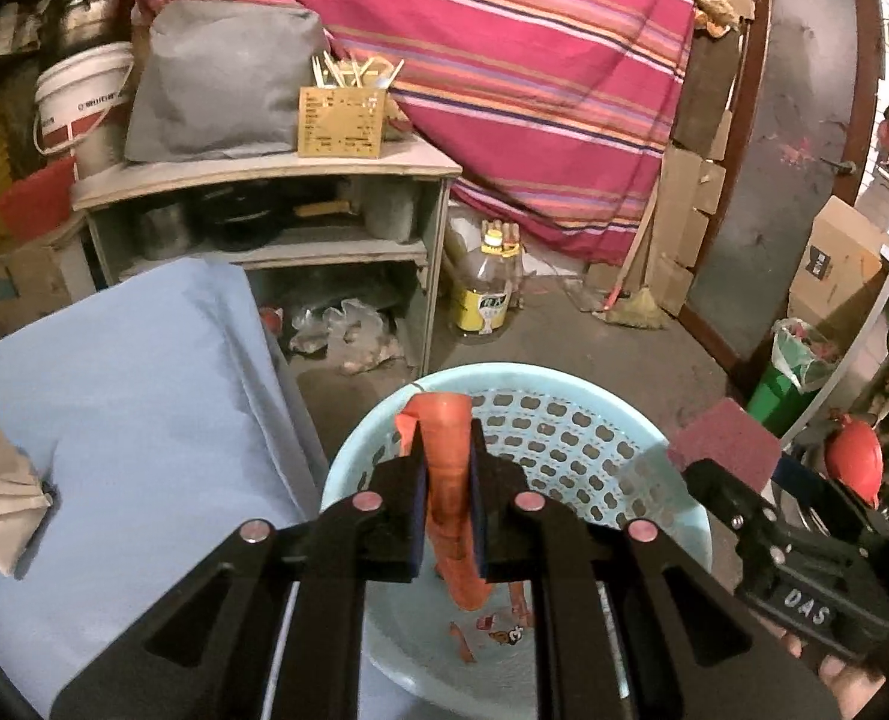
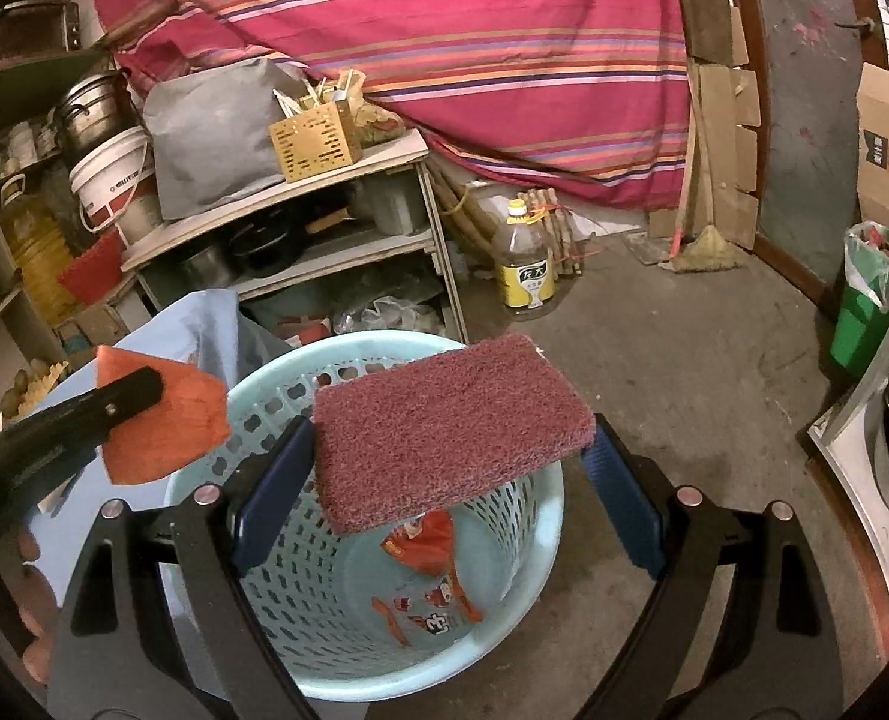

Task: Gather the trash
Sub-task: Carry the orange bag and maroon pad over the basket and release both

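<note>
Both grippers hang over the pale blue perforated basket point(image 2: 507, 504) on the concrete floor, each loaded. The left gripper point(image 1: 447, 468) is pinched almost fully together on an orange scrap of wrapper point(image 1: 447, 480), which droops down between the pads toward the basket's inside. From the right wrist view that same orange scrap point(image 2: 162, 426) sits over the basket's left rim, close to the blue cloth-covered surface point(image 1: 144, 372), so a release here could catch the rim or slide outside onto the cloth; it looks light and floppy, and may cling to a pad instead of falling.

The right gripper point(image 2: 450, 450) stands wide, its blue pads point(image 2: 273, 489) pressed on the two short ends of a dark red scouring pad point(image 2: 444, 420), held flat above the basket mouth. That pad is broad and springy: I judge it could twist out early, or land across the rim and tip off rather than drop in. It covers part of the opening, too.

Down in the basket lie torn orange snack wrappers point(image 2: 429, 576), so it is already taking trash. Another worry: a crumpled pale tissue point(image 1: 0, 486) waits on the blue cloth, easy to miss. The two tools are near each other above the rim, and a careless swing could knock one load loose.
</note>
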The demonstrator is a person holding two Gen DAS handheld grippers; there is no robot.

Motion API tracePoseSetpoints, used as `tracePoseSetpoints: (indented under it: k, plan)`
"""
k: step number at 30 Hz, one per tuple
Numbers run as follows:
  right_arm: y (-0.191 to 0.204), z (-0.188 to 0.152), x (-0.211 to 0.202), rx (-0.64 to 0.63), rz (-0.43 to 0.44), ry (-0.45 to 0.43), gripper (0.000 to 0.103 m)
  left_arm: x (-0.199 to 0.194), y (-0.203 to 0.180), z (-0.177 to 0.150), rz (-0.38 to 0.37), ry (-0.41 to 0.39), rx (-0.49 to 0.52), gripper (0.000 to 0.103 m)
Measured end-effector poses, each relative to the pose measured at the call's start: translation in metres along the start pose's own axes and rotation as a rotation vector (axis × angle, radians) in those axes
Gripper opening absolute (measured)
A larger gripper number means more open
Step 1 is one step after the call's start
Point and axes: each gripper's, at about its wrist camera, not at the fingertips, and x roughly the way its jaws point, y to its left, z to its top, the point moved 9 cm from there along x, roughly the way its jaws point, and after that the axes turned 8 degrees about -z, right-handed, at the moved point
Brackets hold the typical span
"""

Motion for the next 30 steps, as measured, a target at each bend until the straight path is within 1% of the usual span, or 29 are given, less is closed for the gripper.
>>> tracePoseSetpoints:
  k: [3, 10, 13, 16, 19, 22, 25, 26, 27, 28, 29, 30]
  plan:
    - [0.002, 0.0, 0.003, -0.002, 0.002, 0.007, 0.088, 0.007, 0.005, -0.001, -0.026, 0.031, -0.028, 0.013]
    - [0.006, -0.003, 0.009, -0.003, -0.004, 0.02, 0.088, 0.009, 0.018, -0.01, -0.029, 0.061, -0.057, 0.013]
    - [0.006, -0.003, 0.009, -0.004, -0.003, 0.021, 0.088, 0.006, 0.016, -0.012, -0.032, 0.06, -0.047, 0.013]
    - [0.005, -0.003, 0.009, -0.005, -0.007, 0.021, 0.088, 0.005, 0.009, -0.012, -0.034, 0.059, -0.01, 0.013]
    - [0.0, -0.003, 0.009, -0.004, -0.018, 0.019, 0.088, 0.011, 0.001, -0.011, -0.048, 0.085, 0.017, 0.013]
    - [-0.009, -0.003, 0.009, 0.009, -0.034, 0.016, 0.088, 0.015, -0.001, -0.01, -0.037, 0.093, 0.03, 0.013]
    - [-0.02, -0.005, 0.009, 0.032, -0.045, 0.018, 0.088, 0.019, -0.003, -0.011, -0.058, 0.122, 0.033, 0.013]
    - [-0.023, -0.006, 0.009, 0.039, -0.048, 0.019, 0.088, 0.02, -0.003, -0.012, -0.056, 0.129, 0.034, 0.015]
    - [-0.025, -0.006, 0.009, 0.043, -0.049, 0.02, 0.088, 0.021, -0.002, -0.013, -0.056, 0.139, 0.036, 0.034]
    - [-0.027, -0.006, 0.009, 0.049, -0.05, 0.022, 0.088, 0.021, 0.0, -0.014, -0.049, 0.143, 0.04, 0.056]
    - [-0.028, -0.007, 0.009, 0.055, -0.049, 0.024, 0.088, 0.02, 0.001, -0.014, -0.031, 0.131, 0.049, 0.061]
    - [-0.029, -0.007, 0.009, 0.059, -0.047, 0.025, 0.088, 0.019, 0.0, -0.014, -0.022, 0.122, 0.063, 0.062]
